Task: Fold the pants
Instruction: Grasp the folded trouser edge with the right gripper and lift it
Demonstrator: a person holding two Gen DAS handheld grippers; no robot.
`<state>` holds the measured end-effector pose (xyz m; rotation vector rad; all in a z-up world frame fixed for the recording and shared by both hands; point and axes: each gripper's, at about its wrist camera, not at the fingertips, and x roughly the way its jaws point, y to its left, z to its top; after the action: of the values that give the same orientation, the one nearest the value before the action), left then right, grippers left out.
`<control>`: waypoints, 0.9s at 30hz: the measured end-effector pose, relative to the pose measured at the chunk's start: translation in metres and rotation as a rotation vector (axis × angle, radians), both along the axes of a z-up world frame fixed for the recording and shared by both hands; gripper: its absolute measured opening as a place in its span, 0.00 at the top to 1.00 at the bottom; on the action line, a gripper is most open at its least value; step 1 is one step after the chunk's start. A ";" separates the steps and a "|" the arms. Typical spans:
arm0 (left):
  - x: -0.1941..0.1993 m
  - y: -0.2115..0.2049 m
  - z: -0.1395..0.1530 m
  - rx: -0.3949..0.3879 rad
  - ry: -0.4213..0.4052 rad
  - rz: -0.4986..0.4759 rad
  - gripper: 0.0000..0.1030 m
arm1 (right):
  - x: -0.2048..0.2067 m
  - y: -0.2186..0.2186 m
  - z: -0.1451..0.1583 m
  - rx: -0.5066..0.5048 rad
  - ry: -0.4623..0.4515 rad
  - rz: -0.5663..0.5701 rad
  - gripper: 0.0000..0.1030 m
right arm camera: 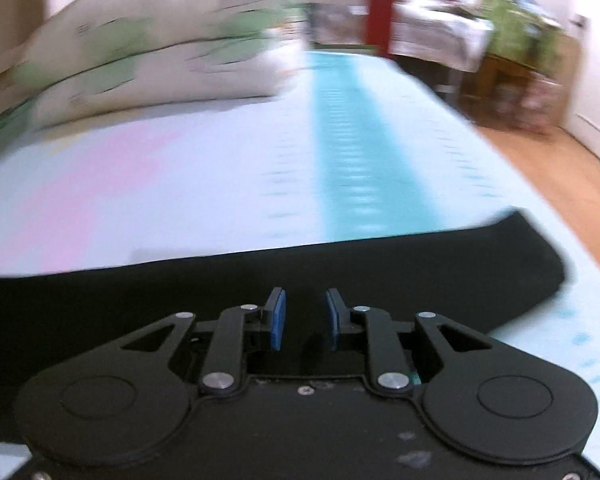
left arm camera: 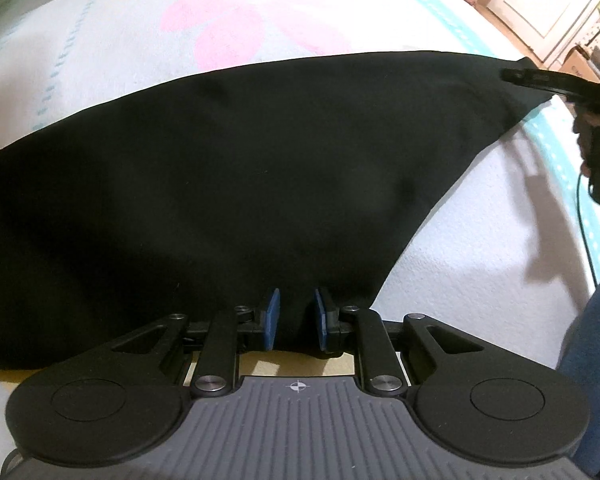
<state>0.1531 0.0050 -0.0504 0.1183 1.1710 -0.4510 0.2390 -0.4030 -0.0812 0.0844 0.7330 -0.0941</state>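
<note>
The left gripper (left arm camera: 297, 316) has its blue pads (left arm camera: 272, 318) pinched on a bunched fold at the near edge of the black pants (left arm camera: 236, 168). That grip lifts the cloth, so it rises in a taut sheet instead of lying flat. At the far right, the right gripper (left arm camera: 518, 75) clamps a far corner of the same cloth, which stretches the fabric between the two holds. In the blurred right wrist view, dark fabric runs between that gripper's pads (right arm camera: 278, 322), so it seems to be gripping too. The pants hang just over the bed (left arm camera: 80, 40), whose sheet bears a pink flower print. Pillows (right arm camera: 160, 52) are stacked at its far end.
</note>
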 end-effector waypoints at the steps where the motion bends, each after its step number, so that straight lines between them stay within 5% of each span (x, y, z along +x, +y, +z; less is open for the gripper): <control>1: 0.001 -0.003 0.001 0.004 -0.001 -0.002 0.81 | 0.003 -0.016 -0.005 0.000 0.016 -0.028 0.78; 7: -0.001 -0.007 0.007 0.007 -0.011 -0.009 0.81 | 0.026 -0.070 -0.029 0.000 0.032 -0.114 0.83; 13: -0.005 -0.009 0.012 0.018 -0.031 -0.014 0.81 | 0.054 -0.069 -0.033 -0.068 0.016 -0.130 0.83; 18: -0.017 -0.018 0.016 0.049 -0.081 -0.045 0.82 | 0.060 -0.081 -0.031 -0.020 -0.007 -0.144 0.82; 27: -0.016 -0.051 0.075 0.006 -0.245 -0.095 0.81 | -0.019 -0.154 -0.016 0.415 -0.176 -0.258 0.58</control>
<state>0.1376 -0.0458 0.0243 0.2295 0.9288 -0.5020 0.2199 -0.5575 -0.0975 0.5776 0.5540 -0.1776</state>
